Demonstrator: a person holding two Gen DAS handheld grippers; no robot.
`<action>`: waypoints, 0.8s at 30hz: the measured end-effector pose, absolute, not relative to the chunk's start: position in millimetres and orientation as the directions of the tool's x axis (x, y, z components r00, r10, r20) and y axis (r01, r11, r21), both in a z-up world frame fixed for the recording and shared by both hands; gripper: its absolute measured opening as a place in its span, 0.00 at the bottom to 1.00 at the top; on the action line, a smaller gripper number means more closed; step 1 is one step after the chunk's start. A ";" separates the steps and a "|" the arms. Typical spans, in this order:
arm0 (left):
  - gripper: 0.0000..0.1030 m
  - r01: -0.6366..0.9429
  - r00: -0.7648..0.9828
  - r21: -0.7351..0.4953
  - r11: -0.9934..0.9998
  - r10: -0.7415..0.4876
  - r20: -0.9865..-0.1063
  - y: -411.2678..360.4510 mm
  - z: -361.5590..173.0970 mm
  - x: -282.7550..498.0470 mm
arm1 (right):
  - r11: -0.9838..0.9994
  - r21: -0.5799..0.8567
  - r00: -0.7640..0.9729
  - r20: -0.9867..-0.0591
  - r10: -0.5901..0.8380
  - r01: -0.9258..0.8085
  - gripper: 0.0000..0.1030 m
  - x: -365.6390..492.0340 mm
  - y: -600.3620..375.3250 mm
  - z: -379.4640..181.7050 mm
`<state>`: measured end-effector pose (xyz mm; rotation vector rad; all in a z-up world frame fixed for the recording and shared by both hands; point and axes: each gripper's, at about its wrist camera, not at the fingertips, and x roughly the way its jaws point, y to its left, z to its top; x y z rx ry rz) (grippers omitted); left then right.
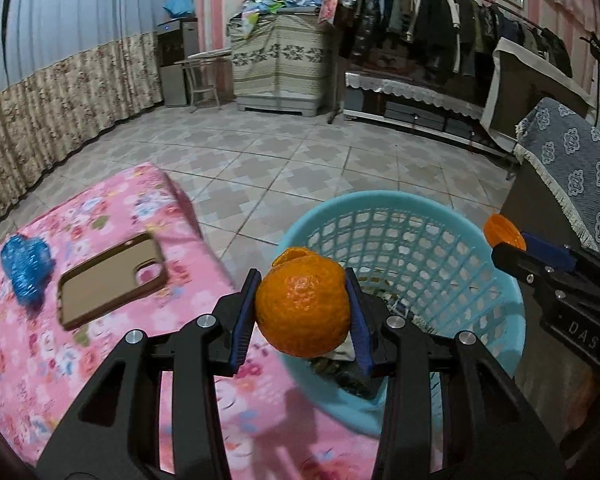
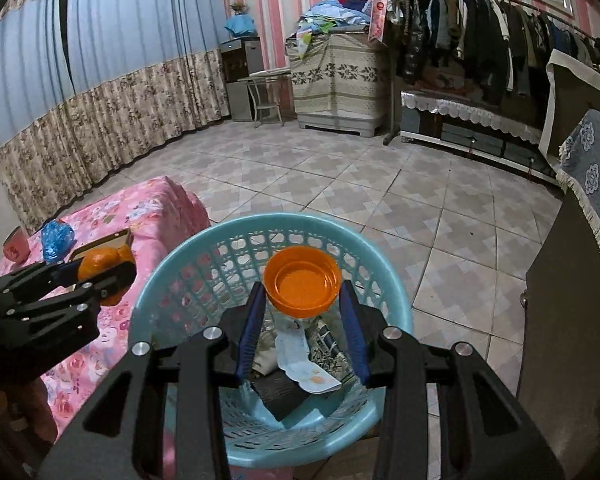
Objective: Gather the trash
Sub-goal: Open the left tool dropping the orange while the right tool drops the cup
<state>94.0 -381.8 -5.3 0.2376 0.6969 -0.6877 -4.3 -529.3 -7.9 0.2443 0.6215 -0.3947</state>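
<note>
Left wrist view: the left gripper is clamped on a round orange mandarin peel shell, its blue pads pressing both sides. The peel hangs at the near rim of a light blue plastic lattice basket, just past the edge of a surface covered in pink floral cloth. On that cloth lie a brown phone case and a crumpled blue plastic wrapper. At the right edge, the right gripper pokes in, holding something orange.

Right wrist view: the right gripper is clamped on a shallow orange plastic lid, held directly above the basket, where paper scraps and dark wrappers already lie. The left gripper with its peel sits at the left, beside the basket rim.

The step in hand looks like delivery of both pieces to the basket. Next, each gripper likely needs to be centred over the opening and its jaws parted so the trash drops inside; the peel seems closer to the rim and may need carrying further in.
</note>
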 end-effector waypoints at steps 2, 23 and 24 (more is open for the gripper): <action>0.39 0.662 0.551 -0.027 0.749 -0.511 -0.660 -388.2 -5.7 96.9 | 0.894 0.106 0.739 -0.609 -0.287 0.435 0.37 -4.8 -533.3 -8.6; 0.95 0.588 0.660 0.004 0.809 -0.476 -0.581 -349.1 18.2 99.9 | 0.899 0.101 0.726 -0.632 -0.273 0.426 0.37 6.7 -527.5 -16.1; 0.95 0.573 0.670 0.006 0.820 -0.464 -0.579 -342.1 18.2 100.9 | 0.901 0.100 0.727 -0.631 -0.271 0.423 0.38 8.2 -524.2 -17.0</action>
